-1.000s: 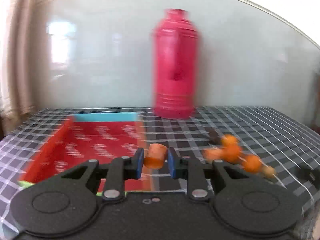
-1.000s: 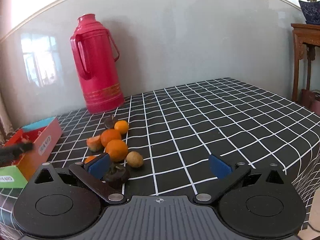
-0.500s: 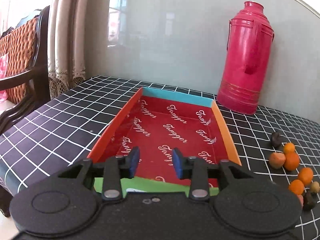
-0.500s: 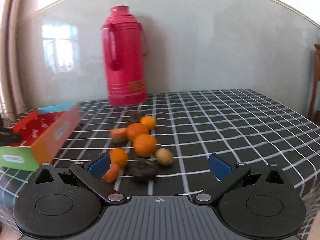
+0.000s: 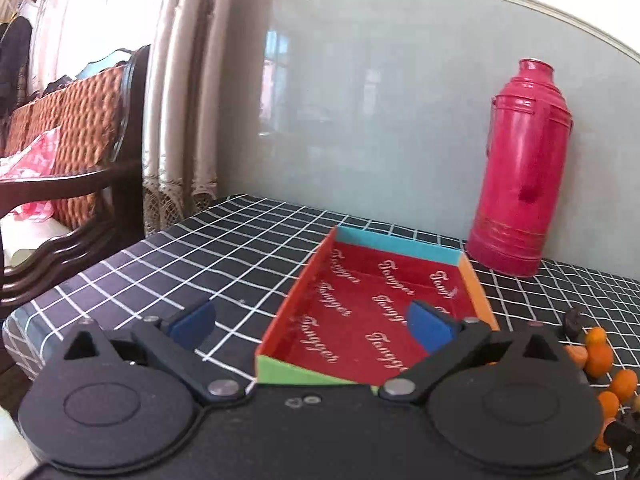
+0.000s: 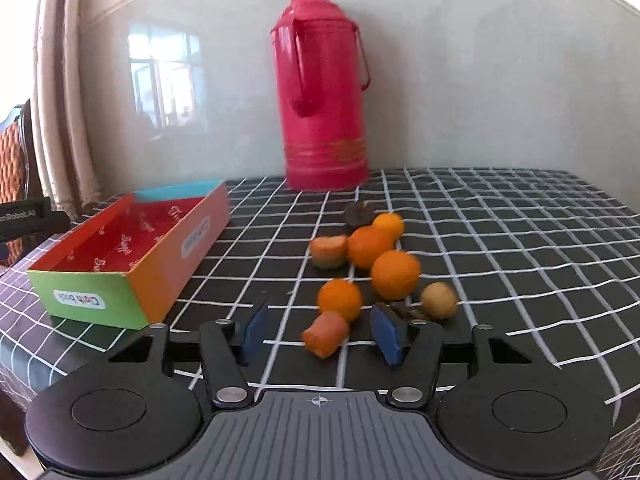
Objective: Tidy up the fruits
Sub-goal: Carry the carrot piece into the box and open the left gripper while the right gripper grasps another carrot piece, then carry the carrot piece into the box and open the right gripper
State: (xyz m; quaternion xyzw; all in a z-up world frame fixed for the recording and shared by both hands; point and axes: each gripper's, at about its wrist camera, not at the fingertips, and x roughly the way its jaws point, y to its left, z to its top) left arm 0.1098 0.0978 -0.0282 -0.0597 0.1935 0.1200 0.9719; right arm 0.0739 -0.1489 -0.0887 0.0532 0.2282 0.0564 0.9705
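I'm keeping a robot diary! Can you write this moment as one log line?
left gripper: fingers just opened, empty, over colourful cardboard box | right gripper: fingers closing around orange fruit chunk, not pressing

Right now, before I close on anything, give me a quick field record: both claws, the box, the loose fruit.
left claw: open wide, jaws just been opening, nothing between, over the box's near end
right claw: jaws just been closing, pads either side of the orange fruit piece, not touching it
box: on checked cloth, left of the fruit; no fruit visible inside
loose fruit: four oranges, cut piece, tan round fruit, dark fruit
behind: red thermos
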